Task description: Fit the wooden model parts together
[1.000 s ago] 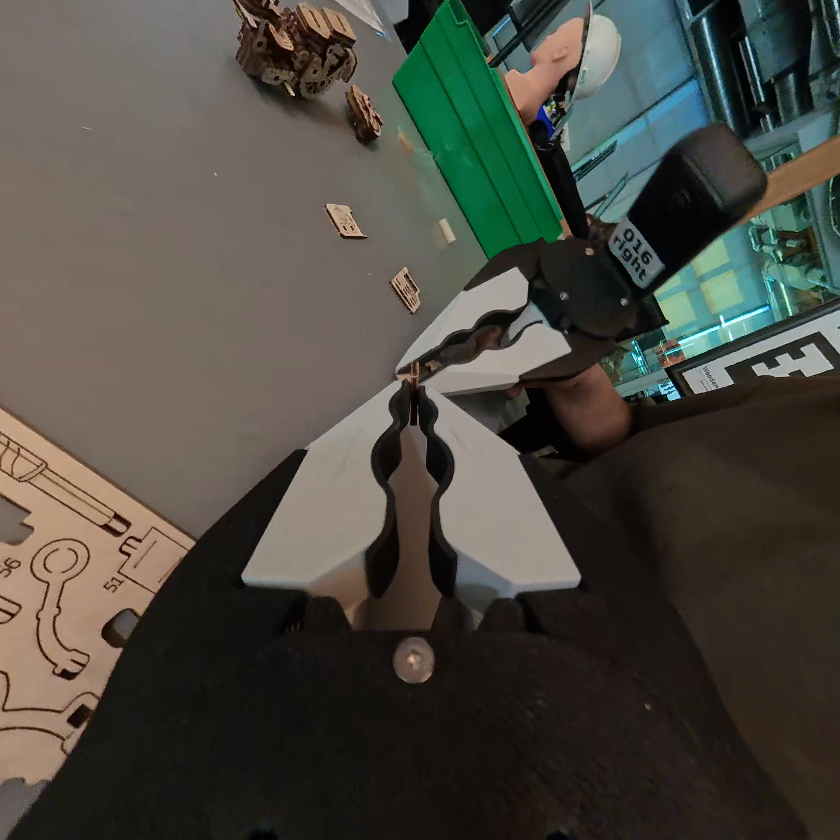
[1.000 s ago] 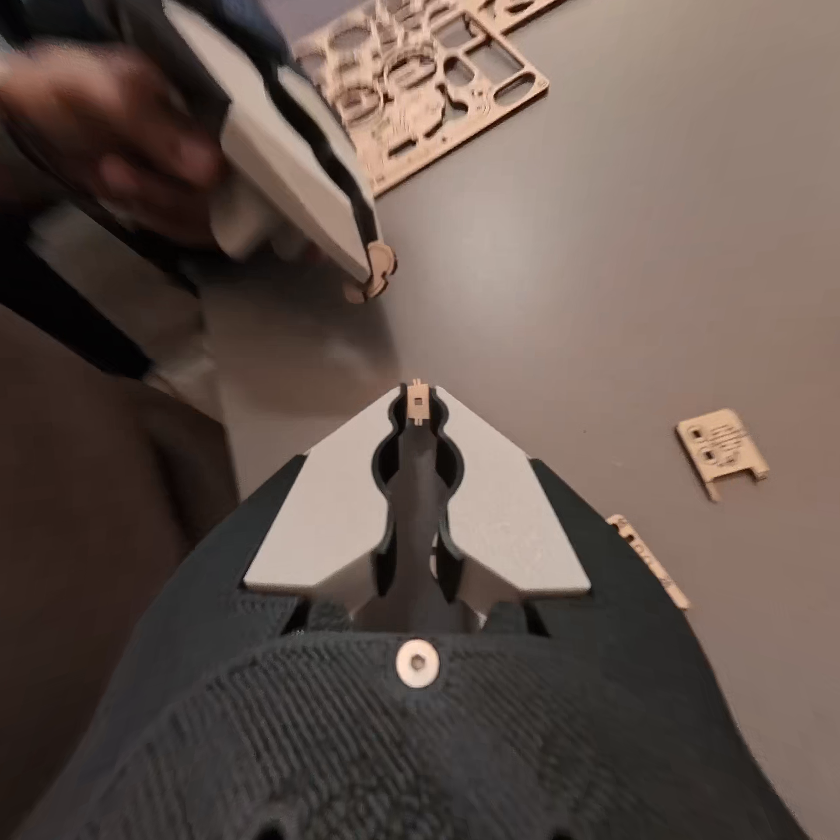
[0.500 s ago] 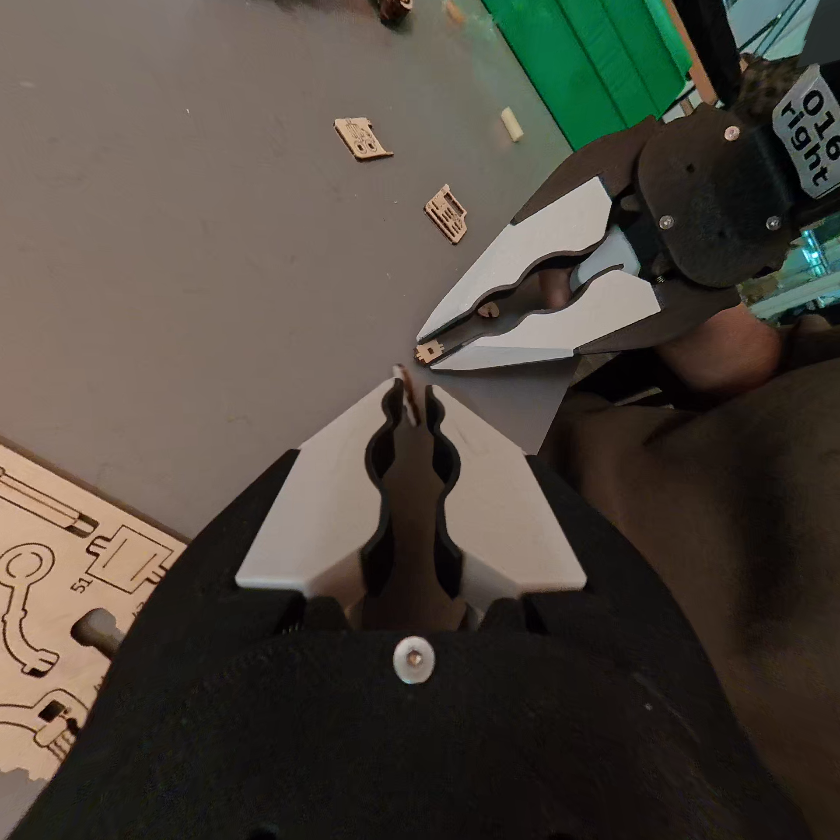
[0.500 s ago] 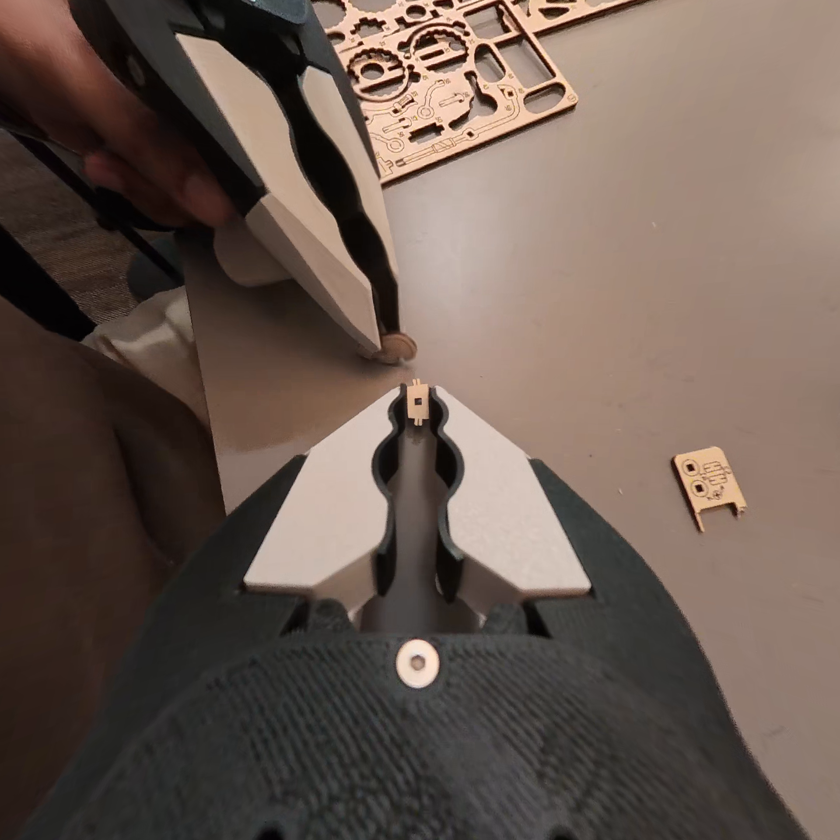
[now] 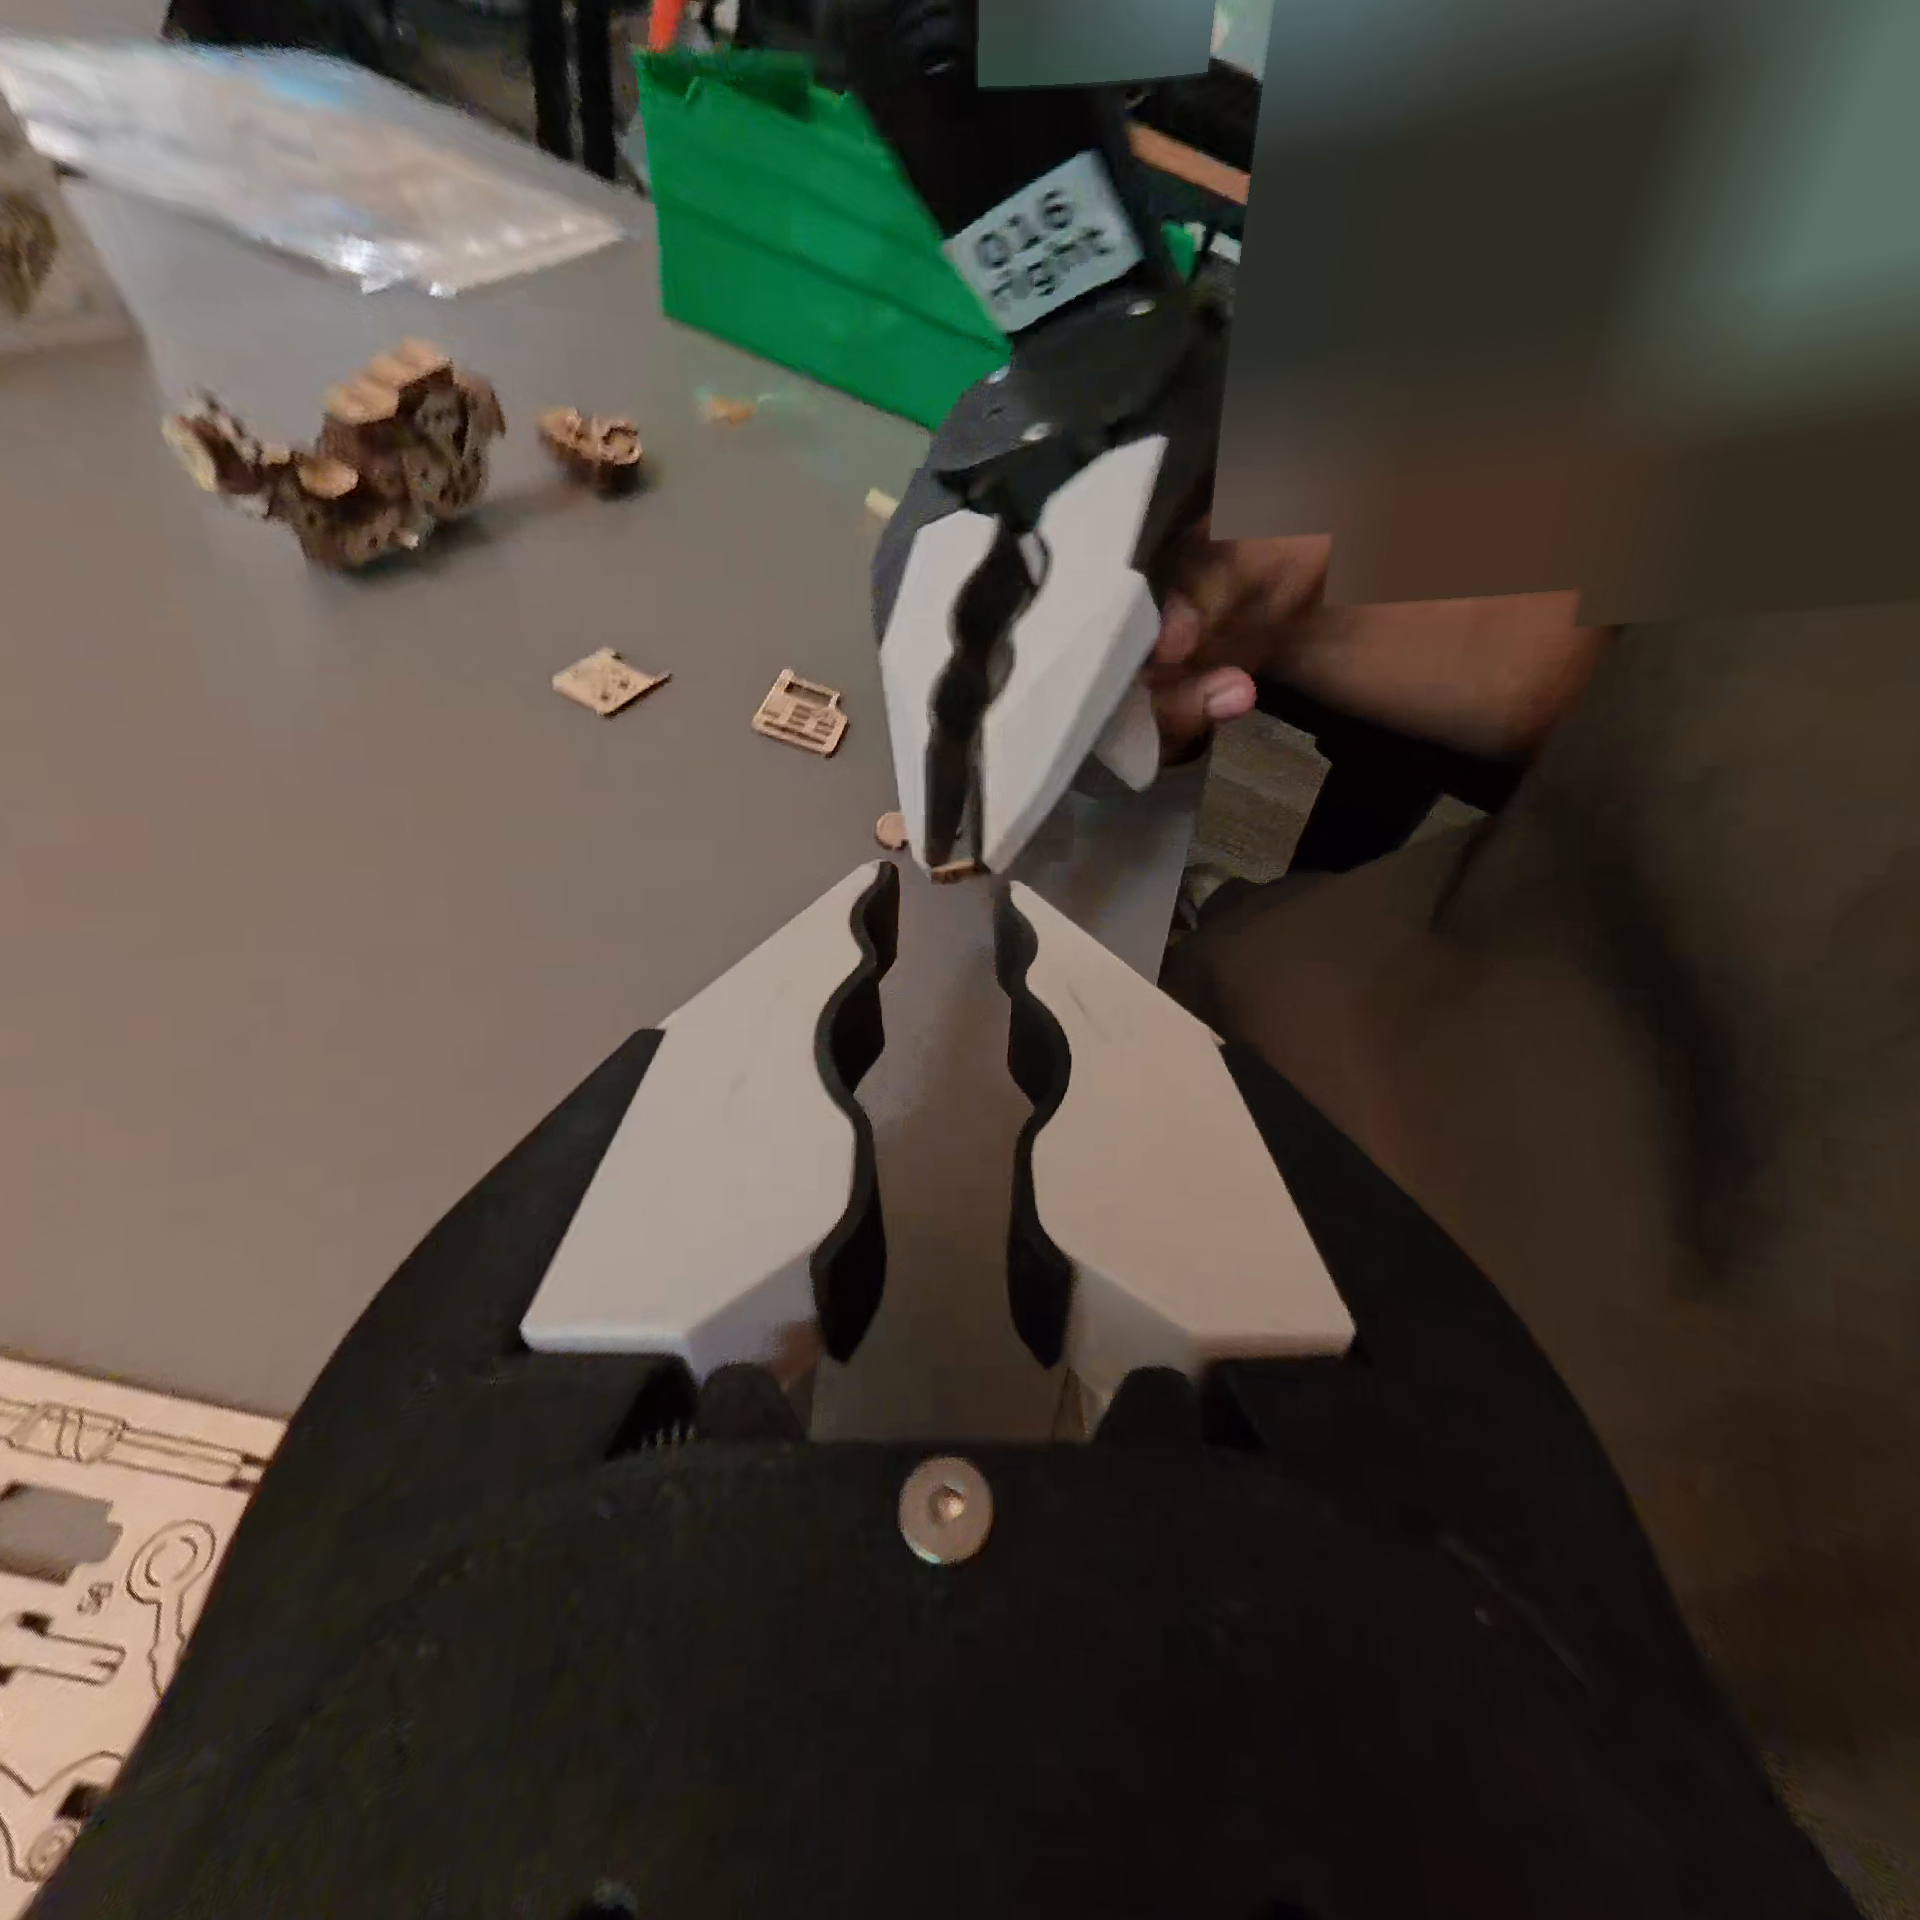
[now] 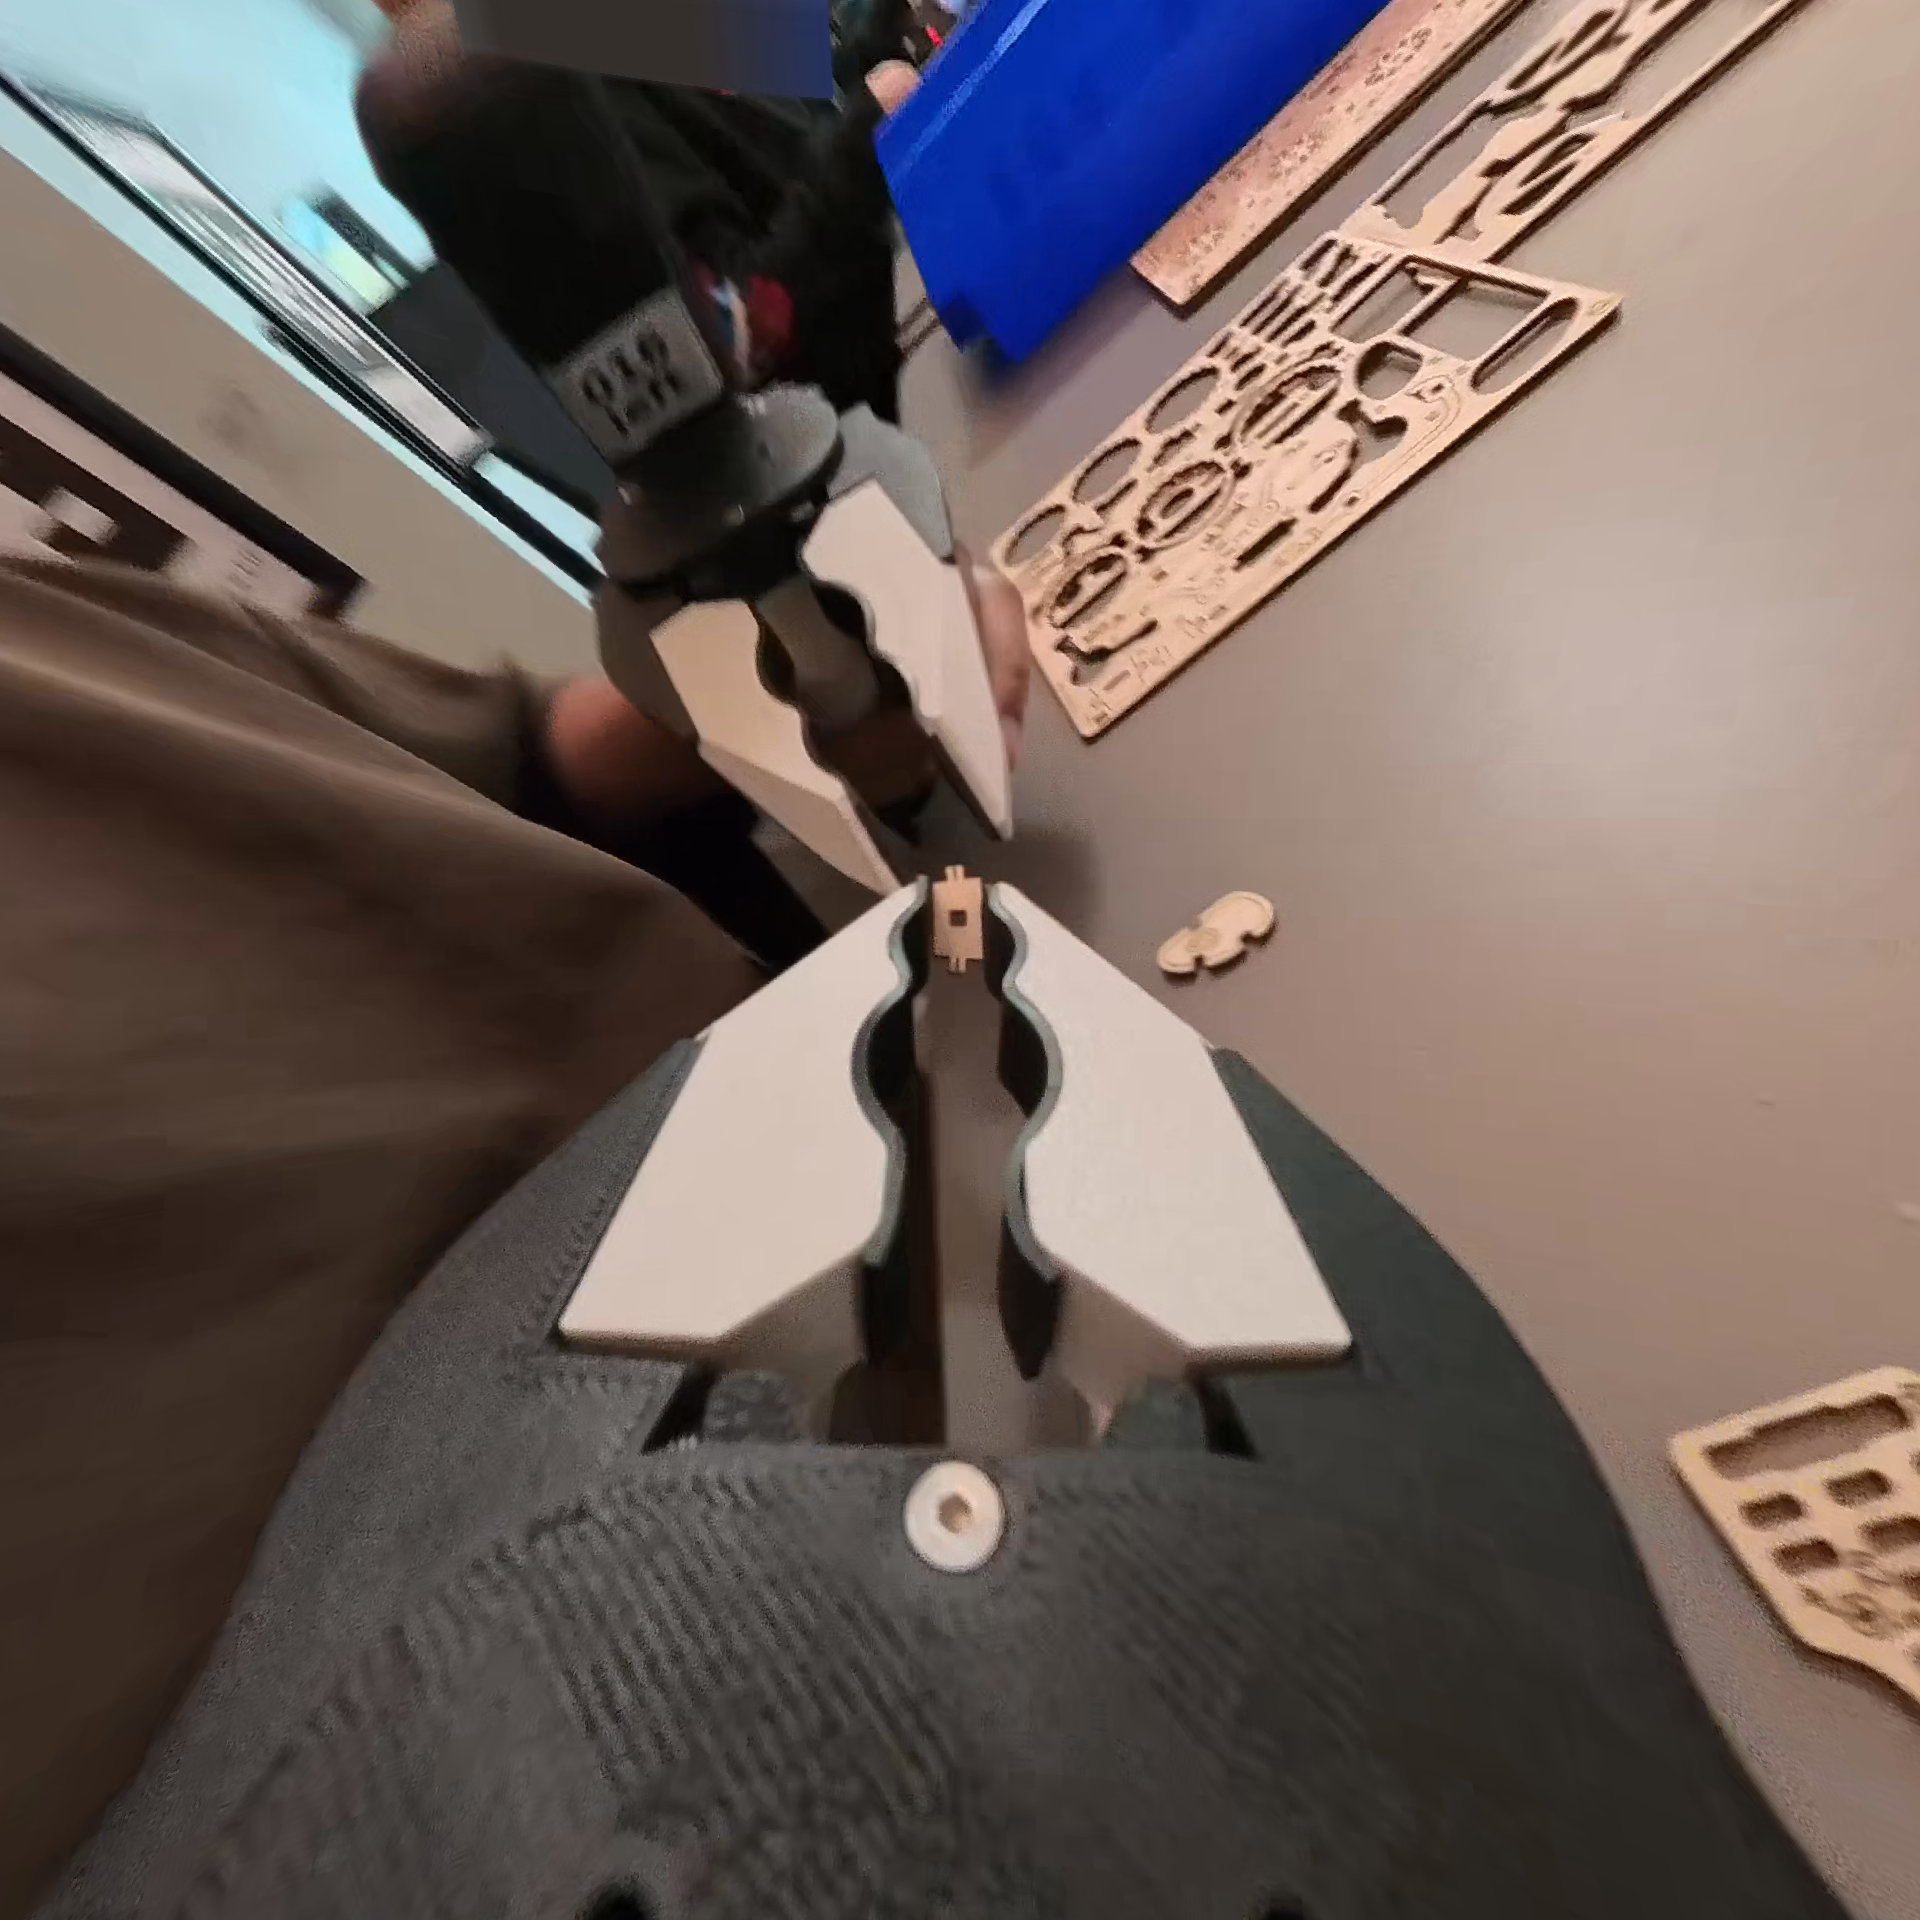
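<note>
Grey table [image 5: 312,883] is strewn with wooden sheets [image 6: 1299,468] beside a green bin [image 5: 790,239]. Left gripper [image 5: 940,883] is held spread, empty; right gripper [image 6: 956,899] is pinched on a small part [image 6: 956,920].

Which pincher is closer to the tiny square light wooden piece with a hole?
Right. The right gripper pinches the tiny square light wooden piece between its fingertips. The left gripper is open, with its tips just across from the piece, not gripping it.

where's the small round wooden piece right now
In the right wrist view the round piece lies flat on the grey table, just right of the right tongs' tips, held by neither.
</note>
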Demonstrator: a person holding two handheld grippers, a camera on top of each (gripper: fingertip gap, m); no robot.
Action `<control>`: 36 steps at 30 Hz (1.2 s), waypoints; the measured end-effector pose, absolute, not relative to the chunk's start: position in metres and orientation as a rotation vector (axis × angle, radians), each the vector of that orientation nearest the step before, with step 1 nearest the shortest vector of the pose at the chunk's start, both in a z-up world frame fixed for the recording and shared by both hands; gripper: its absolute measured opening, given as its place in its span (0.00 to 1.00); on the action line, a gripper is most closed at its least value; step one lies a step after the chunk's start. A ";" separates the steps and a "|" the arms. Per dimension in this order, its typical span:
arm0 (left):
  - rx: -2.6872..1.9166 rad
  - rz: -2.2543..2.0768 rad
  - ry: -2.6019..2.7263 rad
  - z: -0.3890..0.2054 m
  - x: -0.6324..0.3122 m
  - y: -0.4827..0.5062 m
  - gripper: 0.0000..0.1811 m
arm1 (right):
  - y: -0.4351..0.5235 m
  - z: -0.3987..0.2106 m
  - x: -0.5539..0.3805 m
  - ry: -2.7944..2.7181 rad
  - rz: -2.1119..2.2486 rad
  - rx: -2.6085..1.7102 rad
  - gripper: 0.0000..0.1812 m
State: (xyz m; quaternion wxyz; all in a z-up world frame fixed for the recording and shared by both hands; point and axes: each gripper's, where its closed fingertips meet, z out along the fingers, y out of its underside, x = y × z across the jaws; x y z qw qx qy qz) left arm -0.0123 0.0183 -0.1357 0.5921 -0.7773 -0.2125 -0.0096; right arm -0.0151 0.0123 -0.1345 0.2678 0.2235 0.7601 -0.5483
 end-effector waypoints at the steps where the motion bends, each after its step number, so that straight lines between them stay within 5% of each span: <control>1: -1.805 -0.012 -0.461 -0.133 -0.009 0.020 0.09 | 0.013 -0.129 -0.014 1.984 -1.472 0.610 0.04; 23: -1.776 -0.044 -0.427 -0.128 -0.001 0.026 0.00 | 0.017 -0.128 -0.006 1.669 -1.313 0.678 0.10; 36: -1.678 -0.251 -0.820 -0.146 -0.034 0.011 0.00 | 0.027 -0.149 -0.049 2.297 -1.578 0.699 0.08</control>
